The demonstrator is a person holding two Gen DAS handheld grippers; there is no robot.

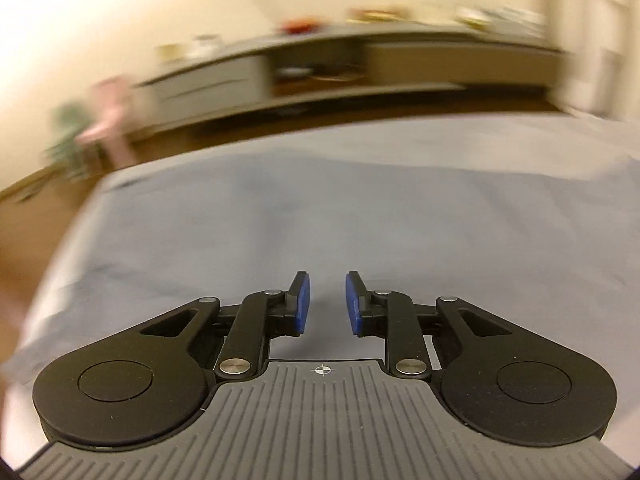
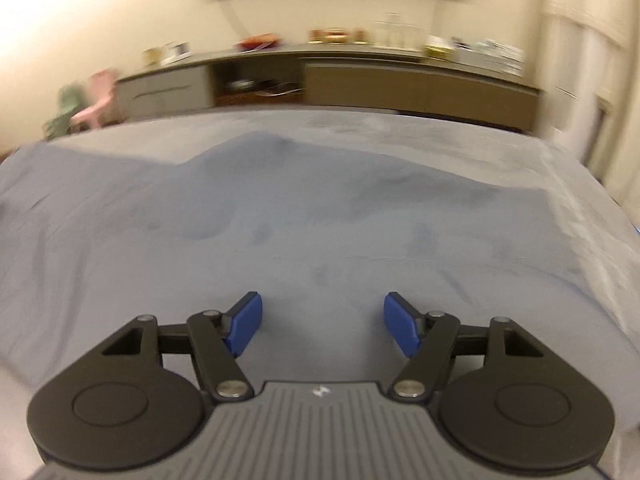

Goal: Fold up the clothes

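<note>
A blue-grey garment lies spread flat on a paler grey bed cover. In the left wrist view my left gripper hovers over the cloth near its front part. Its blue pads stand a narrow gap apart with nothing between them. In the right wrist view the same garment shows soft wrinkles and an uneven far edge against the cover. My right gripper is above it, wide open and empty. Both views are blurred.
A long low sideboard with several small items on top runs along the far wall. A pink and green object stands on the floor at the left. Wooden floor shows past the bed's left corner. A curtain hangs at the right.
</note>
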